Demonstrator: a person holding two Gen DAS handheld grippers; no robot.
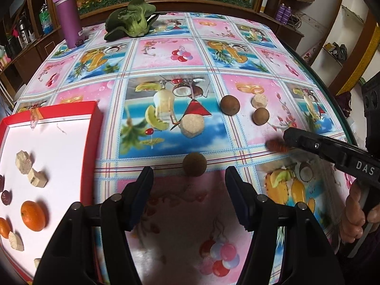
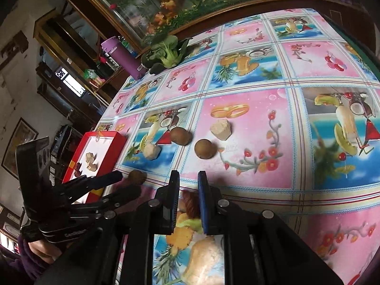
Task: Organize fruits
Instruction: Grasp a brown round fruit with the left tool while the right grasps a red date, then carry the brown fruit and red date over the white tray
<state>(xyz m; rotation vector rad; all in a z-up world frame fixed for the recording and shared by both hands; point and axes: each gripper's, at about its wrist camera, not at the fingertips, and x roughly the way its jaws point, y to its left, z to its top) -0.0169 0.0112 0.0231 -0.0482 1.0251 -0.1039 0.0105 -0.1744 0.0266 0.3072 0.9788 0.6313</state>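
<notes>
Three brown round fruits [image 1: 194, 163] lie loose on the desk [image 1: 237, 128]; my left claw [image 1: 188, 178] hangs released before the nearest, my right claw [image 2: 187, 204] clenched on a wrinkled reddish date [image 2: 192, 206]. Light, rollable; I'd pinch mid-girth.

Bright, fisheye-warped; perhaps slight blur.

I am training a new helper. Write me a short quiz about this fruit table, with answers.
1. True or false: the left gripper is clamped on a brown round fruit.
2. How many brown round fruits lie on the table, outside the red tray?
3. The right gripper holds: A an orange, B a small reddish fruit, C a beige chunk.
Key: 1 false, its jaws are open; 2 three; 3 B.
</notes>
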